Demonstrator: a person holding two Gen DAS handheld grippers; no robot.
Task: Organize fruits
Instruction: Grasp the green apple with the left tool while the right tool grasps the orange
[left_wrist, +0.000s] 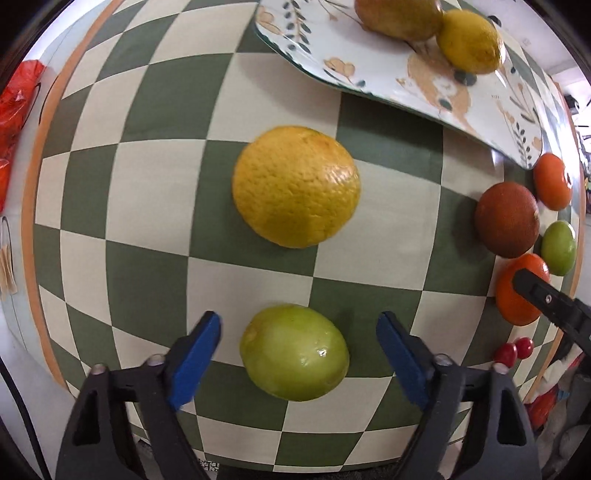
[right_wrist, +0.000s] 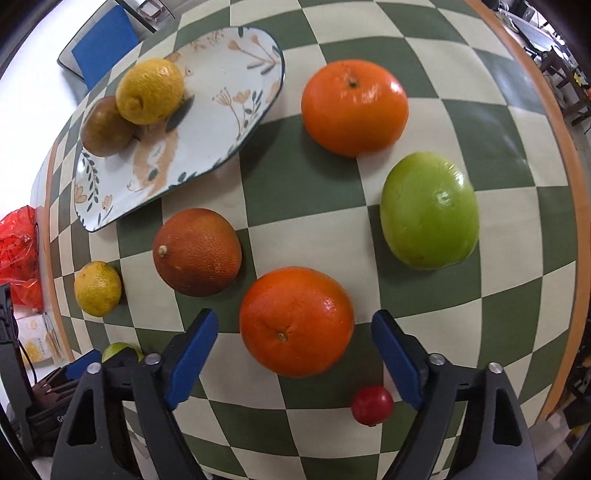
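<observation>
- Left wrist view: the left claw (left_wrist: 297, 360) is released, its blue fingers (left_wrist: 195, 354) spread wide on both sides of a green lime (left_wrist: 294, 352) that lies on the checkered desk (left_wrist: 155, 177). The lime sits between the fingers, but neither one touches it.
- The step in hand seems to be the pick of this lime. I judge that the next move is to close on it and carry it to the flowered plate (left_wrist: 436, 88), which already holds a lemon (left_wrist: 471, 40) and a brownish fruit (left_wrist: 399, 16).
- A large yellow orange (left_wrist: 296, 186) lies beyond the lime, between it and the plate.
- Right wrist view: the right claw (right_wrist: 295, 363) is also released, with nothing grasped. An orange tangerine (right_wrist: 296, 321) lies between its fingers, apart from both.
- A small red fruit (right_wrist: 372, 405) rests just beside the right finger, so the closing needs care.
</observation>
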